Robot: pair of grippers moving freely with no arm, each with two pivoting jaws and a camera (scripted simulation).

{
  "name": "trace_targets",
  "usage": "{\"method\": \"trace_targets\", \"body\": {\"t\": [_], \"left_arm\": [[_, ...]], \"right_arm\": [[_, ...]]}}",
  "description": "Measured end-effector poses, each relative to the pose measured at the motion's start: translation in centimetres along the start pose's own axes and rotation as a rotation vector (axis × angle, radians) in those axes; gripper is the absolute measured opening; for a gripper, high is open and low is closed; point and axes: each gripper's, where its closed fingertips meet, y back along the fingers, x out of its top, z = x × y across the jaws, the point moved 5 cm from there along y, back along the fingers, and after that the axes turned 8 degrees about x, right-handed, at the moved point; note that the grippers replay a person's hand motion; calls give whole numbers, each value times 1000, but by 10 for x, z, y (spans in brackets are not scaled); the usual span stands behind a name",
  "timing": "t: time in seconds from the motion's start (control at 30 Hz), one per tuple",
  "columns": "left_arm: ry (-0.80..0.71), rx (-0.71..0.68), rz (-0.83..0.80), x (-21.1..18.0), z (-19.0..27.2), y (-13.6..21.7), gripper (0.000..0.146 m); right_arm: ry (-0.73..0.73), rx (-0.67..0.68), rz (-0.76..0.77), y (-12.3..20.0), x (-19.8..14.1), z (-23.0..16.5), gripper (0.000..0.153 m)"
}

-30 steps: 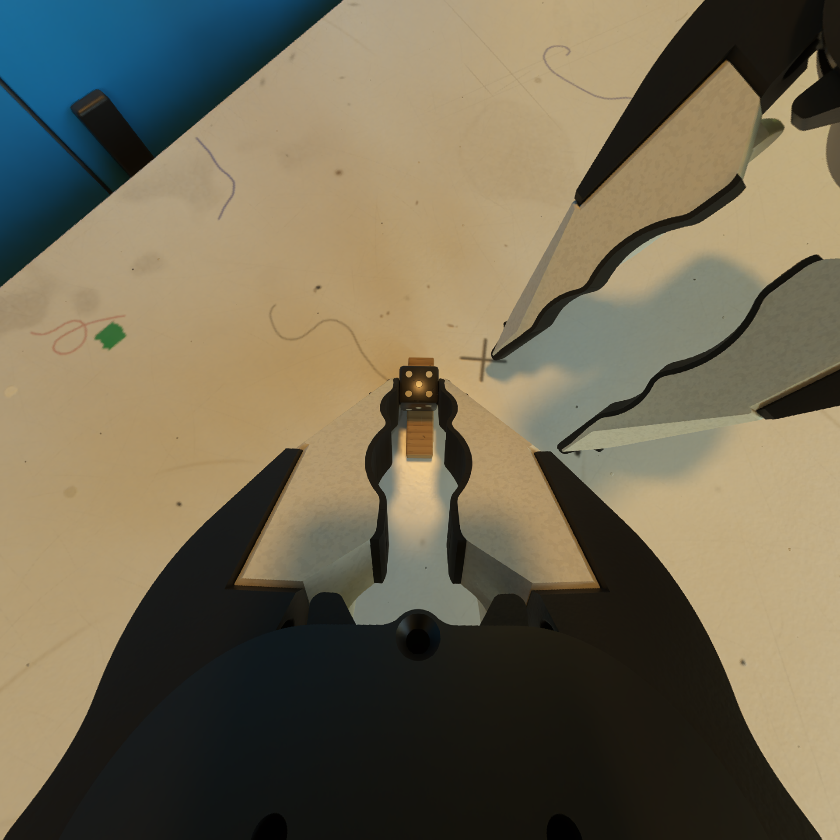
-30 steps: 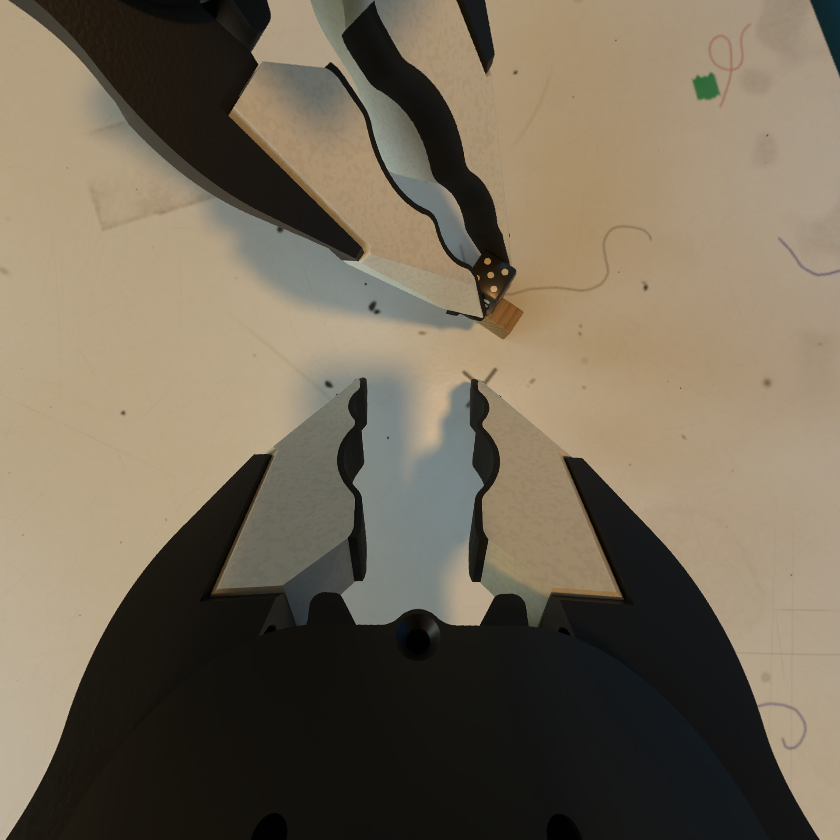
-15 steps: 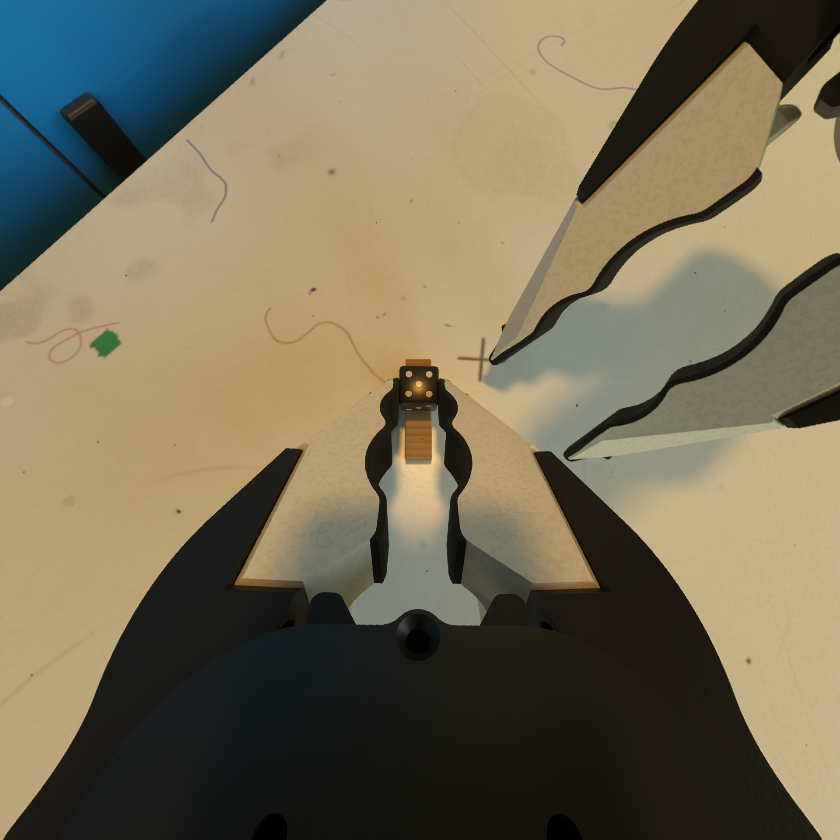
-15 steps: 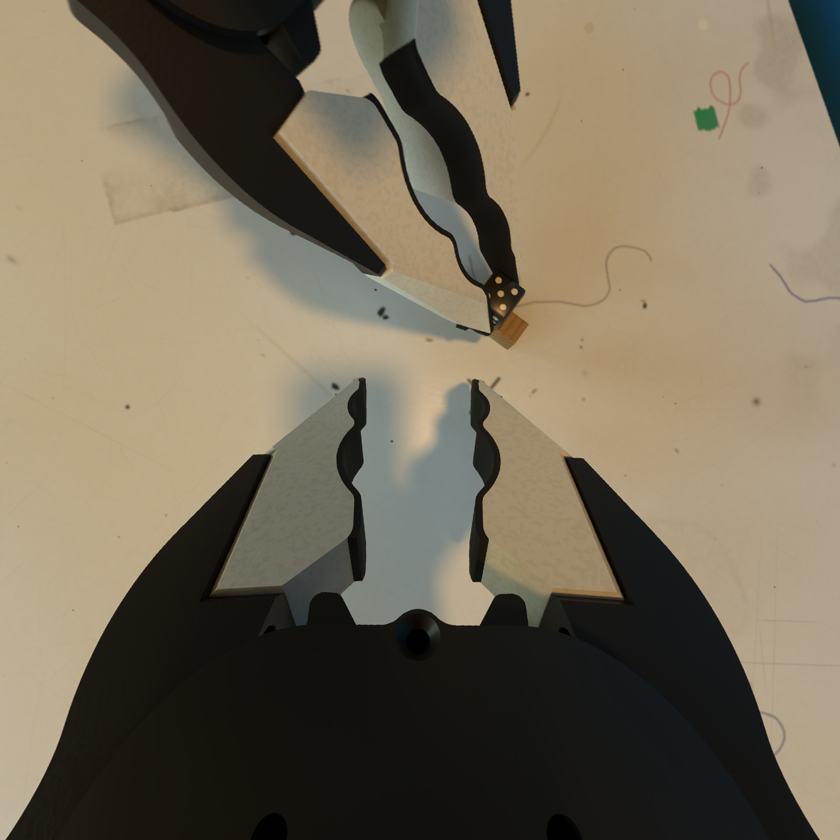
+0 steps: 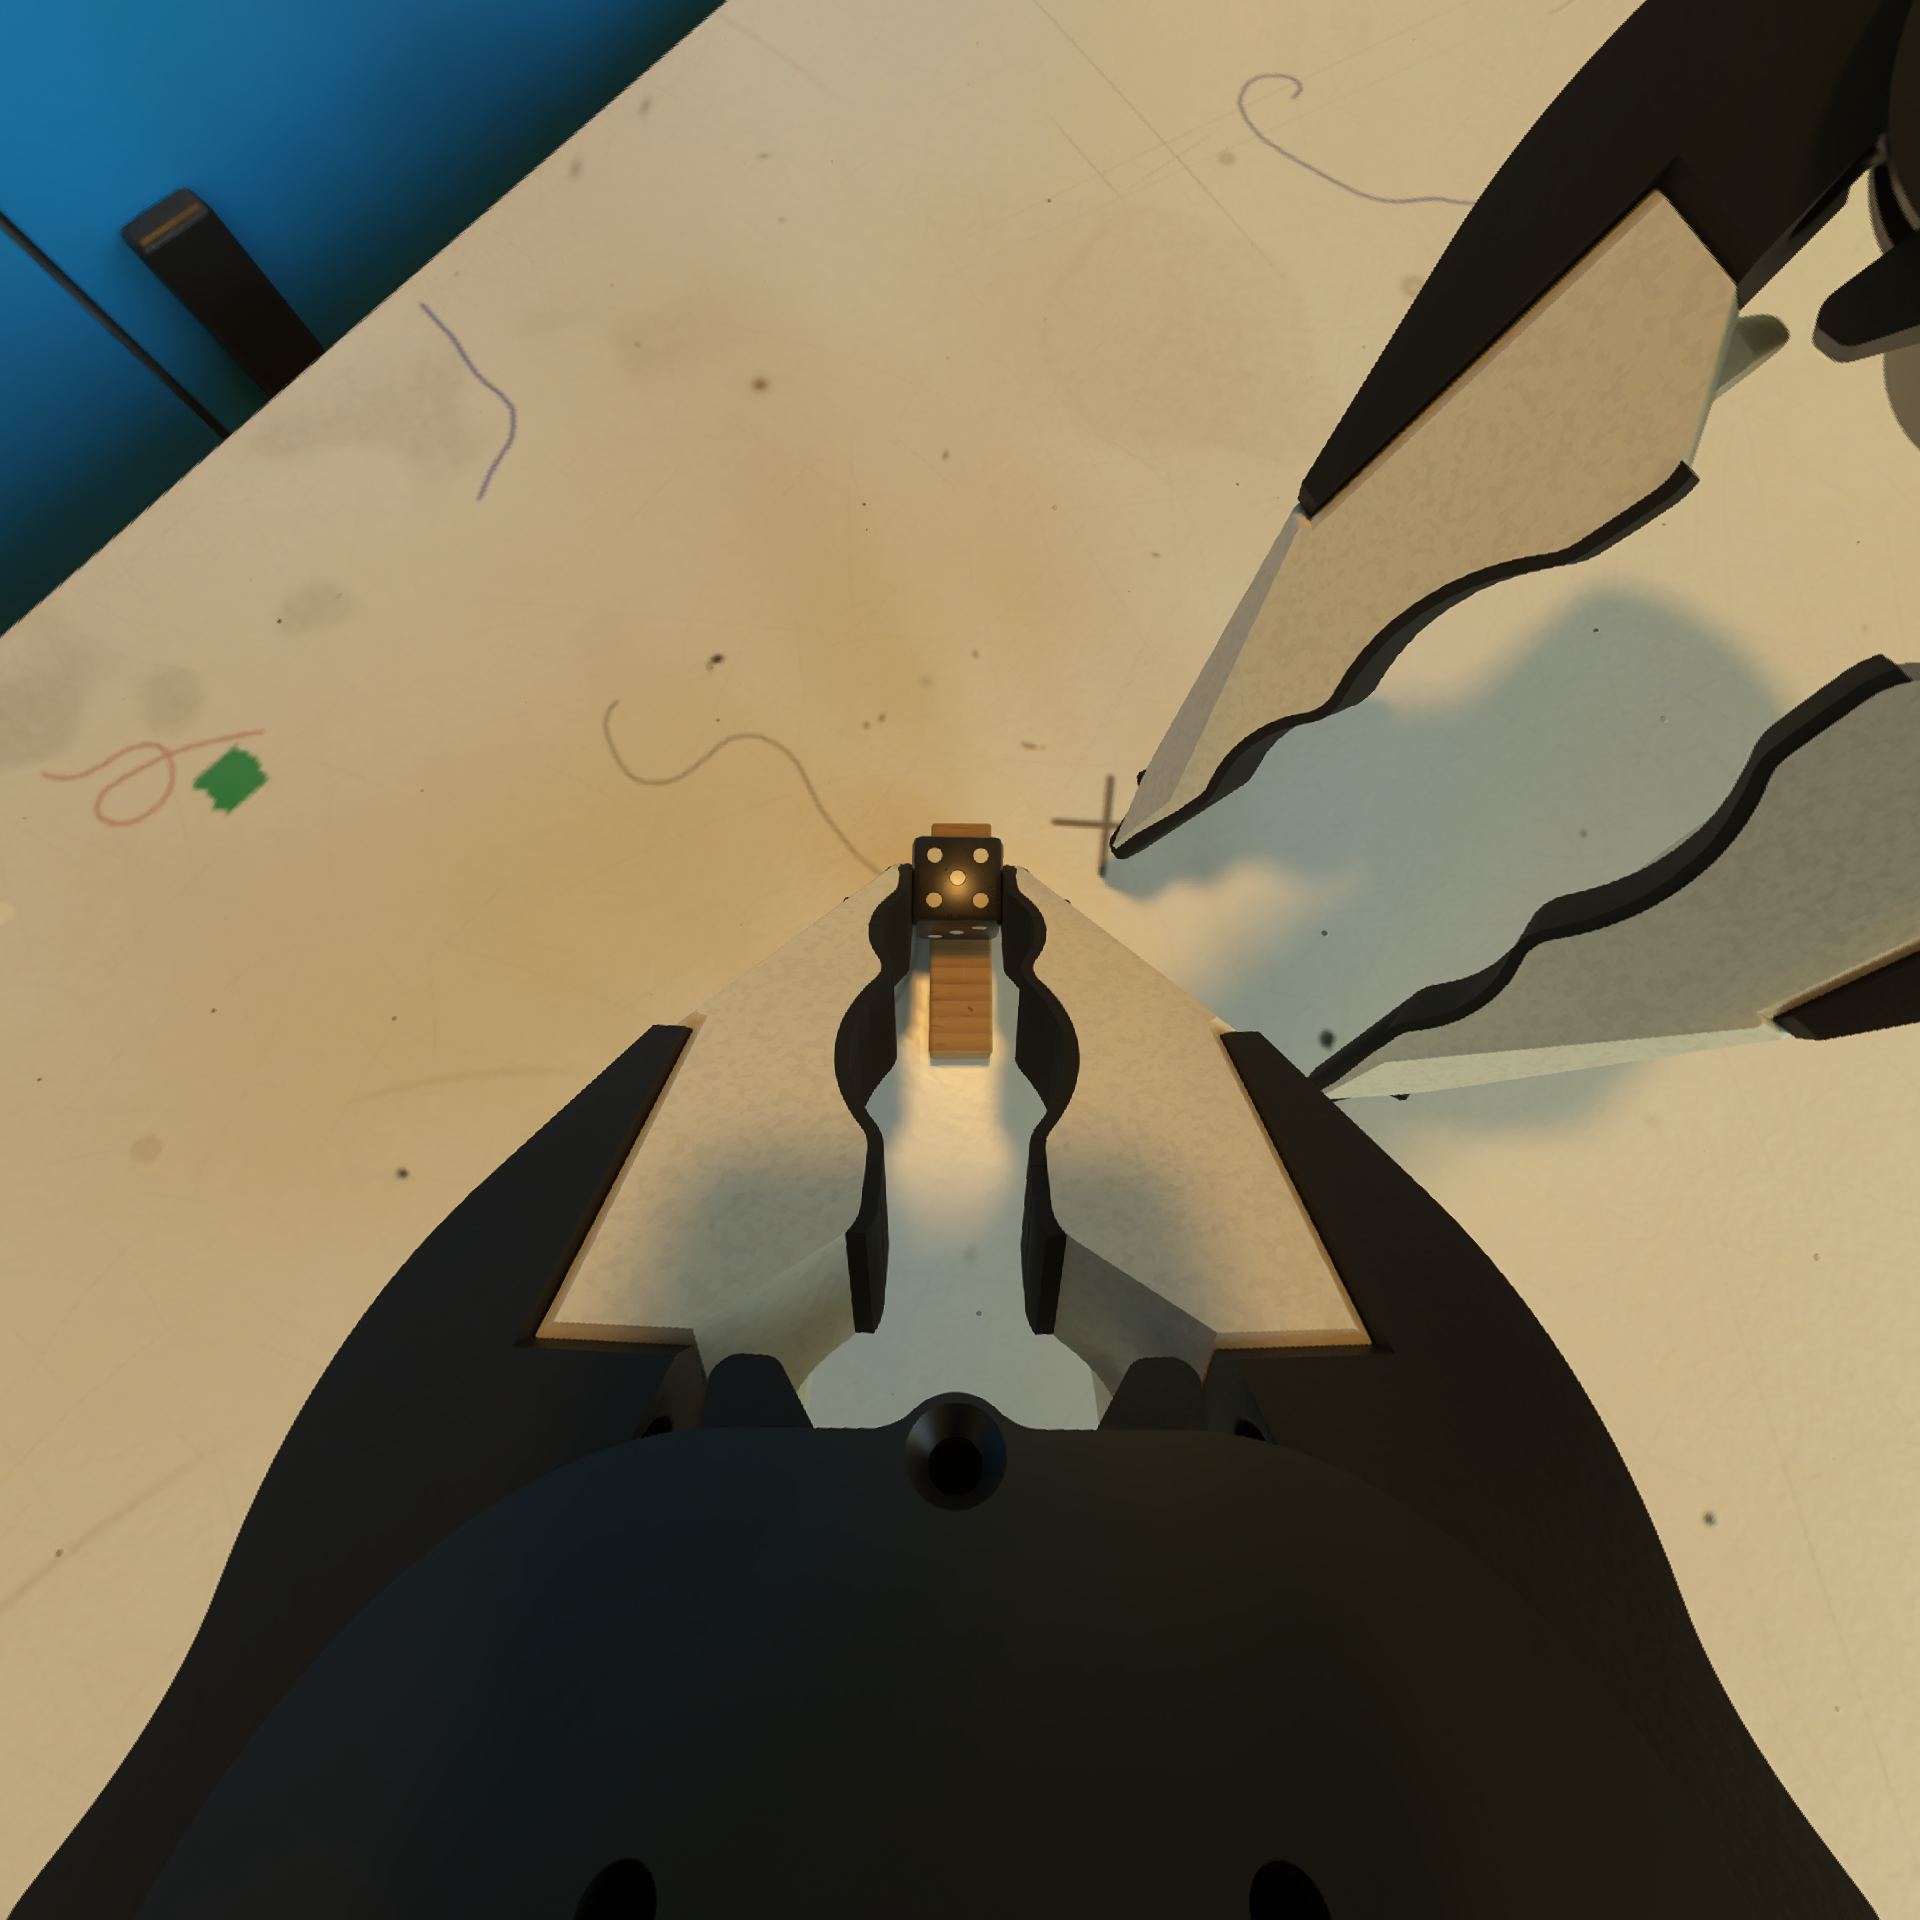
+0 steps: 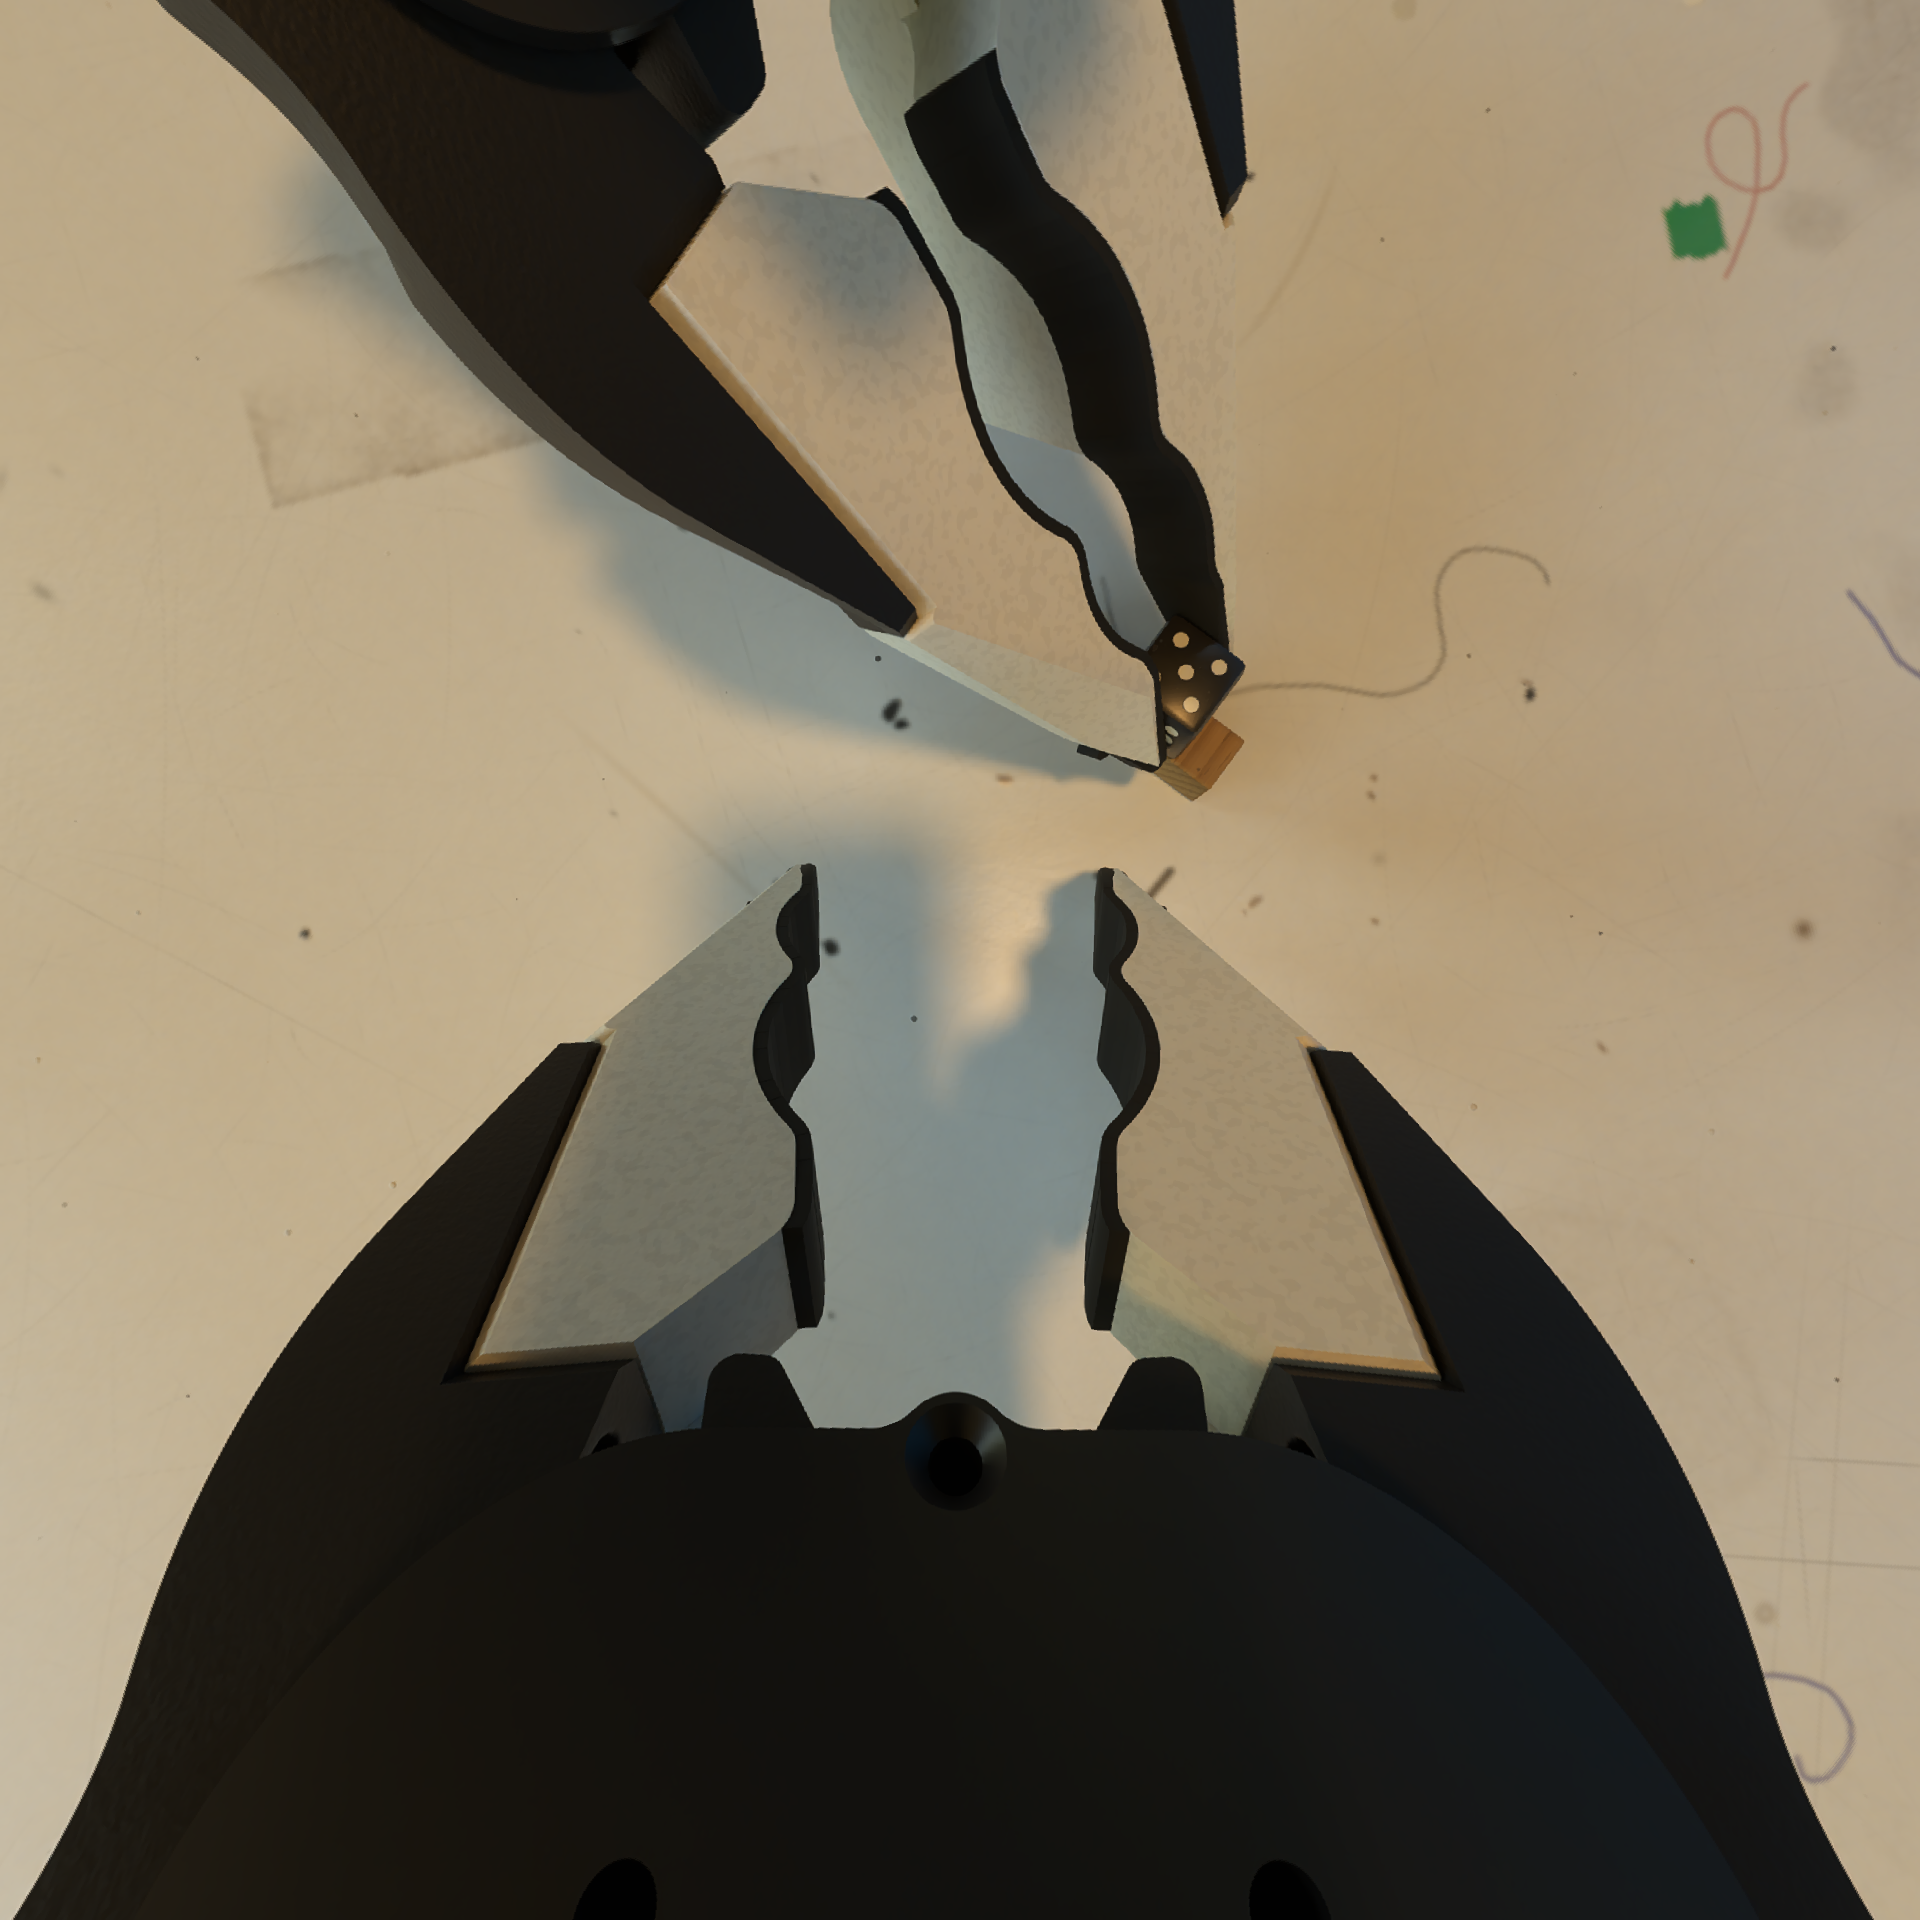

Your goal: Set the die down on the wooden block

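Between the fingertips of the left gripper (image 5: pixel 957 883) sits a small black die (image 5: pixel 957 879) with pale dots, pinched at the very tips with the jaws drawn narrow around it. Its five-dot face points toward the left wrist camera. Directly under the die stands a small wooden block (image 5: pixel 960 1013), light tan with fine grain lines, resting on the table (image 5: pixel 623 520). From the left wrist view the block shows beneath and just behind the die, framed by the wavy inner edges of the two fingers. From the right wrist view the die (image 6: pixel 1195 670) appears at the tip of the left gripper (image 6: pixel 1184 675), with the wooden block (image 6: pixel 1210 758) just below it; whether the die touches the block's top cannot be told.

The right gripper (image 6: pixel 956 883) hovers over bare table near the block, its jaws spread apart and holding nothing. In the left wrist view its two pale fingers reach in from the right side, the right gripper (image 5: pixel 1216 956) pointing toward a small pencilled cross (image 5: pixel 1096 823) just beside the block.

The table is cream-coloured and scuffed, with thin scribbled lines and dark specks. A small green patch (image 5: pixel 231 779) lies well apart to one side, next to a red looped scribble (image 5: pixel 135 784). Beyond the table's far edge is a blue background (image 5: pixel 260 104) with a dark post (image 5: pixel 218 275) standing in it.
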Motion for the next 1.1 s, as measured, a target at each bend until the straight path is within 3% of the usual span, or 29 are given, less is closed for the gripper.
{"method": "trace_targets", "body": {"t": [0.53, 0.73, 1.1], "left_arm": [[51, -63, -63, -4, -1, 4, 16], [46, -69, -97, -6, 0, 6, 29], [47, -65, -99, -7, 0, 4, 30]], "right_arm": [[7, 18, -64, 0, 3, 0, 54], [26, 28, -65, 0, 3, -1, 59], [44, 46, -70, -2, 4, -3, 63]]}}
